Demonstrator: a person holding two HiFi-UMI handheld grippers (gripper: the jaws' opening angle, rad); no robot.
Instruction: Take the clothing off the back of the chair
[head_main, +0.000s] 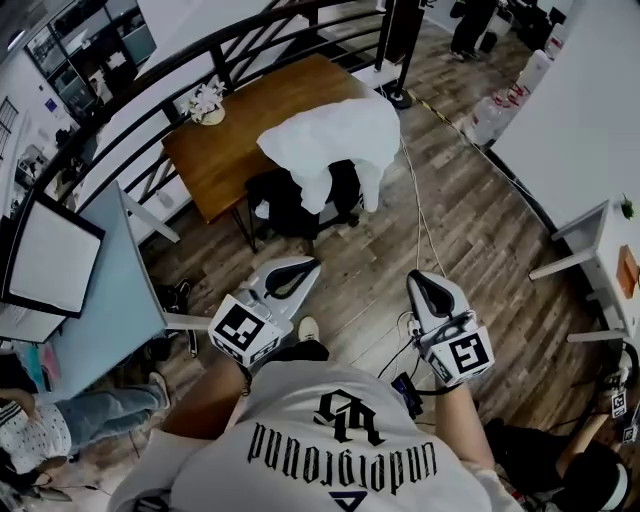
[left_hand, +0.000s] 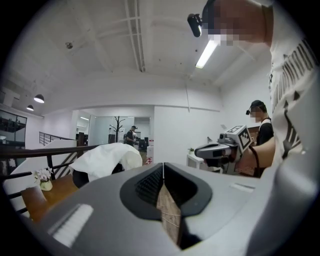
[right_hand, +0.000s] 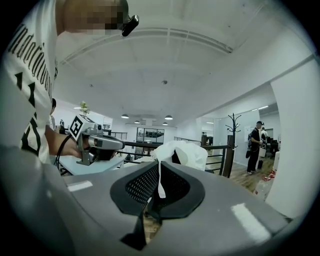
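A white garment hangs draped over the back of a black chair that stands at a wooden table. It shows as a white heap in the left gripper view and again in the right gripper view, some way ahead of both. My left gripper and right gripper are held side by side in front of me, well short of the chair. Both are shut with nothing between the jaws.
A black curved railing runs behind the table, which carries a small flower pot. A light blue desk with a monitor is at my left, a white table at my right. A cable lies on the wood floor. People stand farther off.
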